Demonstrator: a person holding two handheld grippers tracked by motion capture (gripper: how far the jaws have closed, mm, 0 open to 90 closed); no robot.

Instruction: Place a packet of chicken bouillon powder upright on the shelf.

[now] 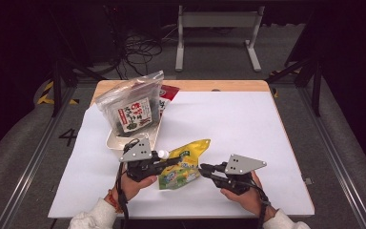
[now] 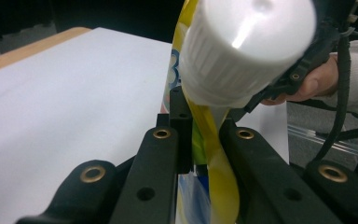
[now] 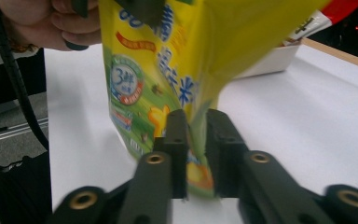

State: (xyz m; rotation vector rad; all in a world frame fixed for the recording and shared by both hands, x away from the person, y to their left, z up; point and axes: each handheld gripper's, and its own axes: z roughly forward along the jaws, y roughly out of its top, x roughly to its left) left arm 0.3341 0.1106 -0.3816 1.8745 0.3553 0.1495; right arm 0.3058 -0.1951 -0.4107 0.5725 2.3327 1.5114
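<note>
Yellow pouch (image 1: 183, 164) | left gripper (image 1: 174, 161) fingers clamp it | right gripper (image 1: 204, 167) fingers clamp it

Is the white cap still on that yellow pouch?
Yes, the white ribbed screw cap sits on the spout of the yellow pouch, just above the left gripper's closed jaws.

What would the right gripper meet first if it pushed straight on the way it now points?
The yellow pouch, already pinched between its jaws. The right gripper points toward the left gripper, which holds the pouch's other end near the white cap. That gripper probably comes next, though depth is unclear.
</note>
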